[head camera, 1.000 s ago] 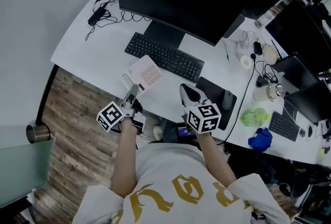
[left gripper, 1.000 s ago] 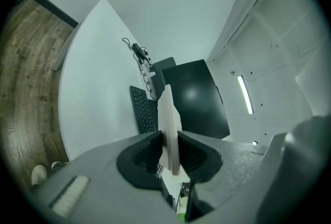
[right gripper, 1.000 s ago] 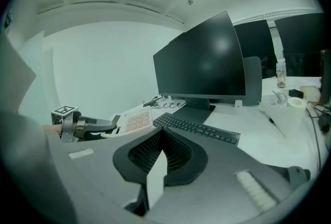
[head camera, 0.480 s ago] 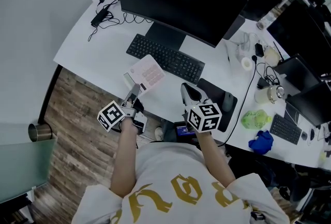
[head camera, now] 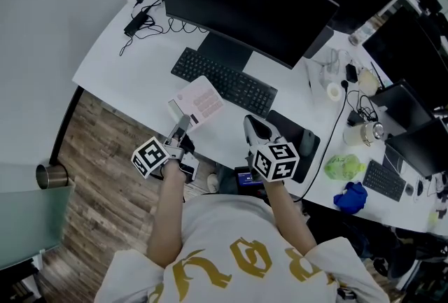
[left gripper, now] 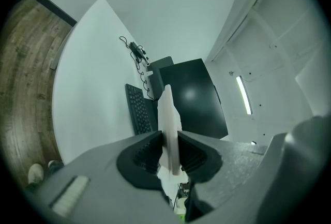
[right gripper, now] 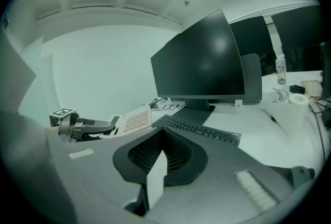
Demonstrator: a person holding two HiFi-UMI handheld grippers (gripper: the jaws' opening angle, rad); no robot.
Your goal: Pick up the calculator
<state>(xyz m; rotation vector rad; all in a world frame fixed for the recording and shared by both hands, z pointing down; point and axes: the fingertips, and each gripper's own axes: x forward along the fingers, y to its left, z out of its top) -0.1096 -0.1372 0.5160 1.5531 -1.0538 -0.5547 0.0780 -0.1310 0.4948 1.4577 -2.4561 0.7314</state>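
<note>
Left hand-held gripper [head camera: 183,121] is clamped on the near edge of the calculator [head camera: 199,100]. In the left gripper view the jaws pinch it edge-on [left gripper: 167,119], both pads hard against it. In the head view it sits left of centre, keys up, just below the keyboard [head camera: 224,78]. In the right gripper view [right gripper: 132,119] it looks tilted and clear of the bench [head camera: 133,64], so my read is that the grasp is made and the calculator is off the surface: hold phase of the pick.

Right hand-held gripper [head camera: 255,125] is at centre frame, jaws together with nothing between them, idle.

Next: keep the clamp firm. It's an edge grip, so the far end overhangs; move slowly and stay clear of the keyboard and monitor [head camera: 245,1].
</note>
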